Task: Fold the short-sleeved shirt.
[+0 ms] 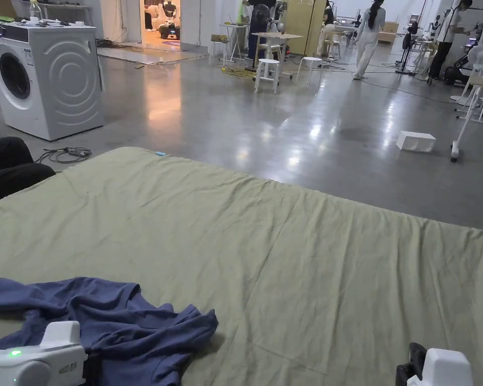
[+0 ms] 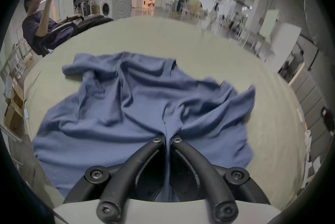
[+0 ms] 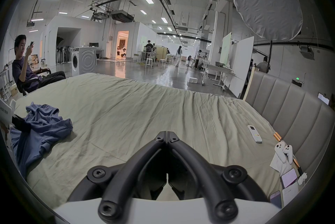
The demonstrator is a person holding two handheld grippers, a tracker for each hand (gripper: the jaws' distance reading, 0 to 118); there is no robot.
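A blue short-sleeved shirt (image 1: 109, 321) lies crumpled near the front left of the olive-green bed sheet (image 1: 296, 251). In the left gripper view my left gripper (image 2: 167, 137) is shut, both jaws pinching a raised fold at the near edge of the shirt (image 2: 137, 101). Its white housing (image 1: 34, 359) sits over the shirt's near side. My right gripper (image 3: 166, 134) is shut with nothing between its jaws, hovering over bare sheet well to the right of the shirt (image 3: 41, 130). Its housing (image 1: 439, 369) shows at the bottom right.
A white remote (image 3: 254, 133) lies on the sheet by the grey padded headboard (image 3: 290, 110). Phones and small white items (image 3: 288, 179) sit at the right edge. A person sits in a chair (image 3: 23, 72) off the left side. A washing machine (image 1: 44, 75) stands beyond the bed.
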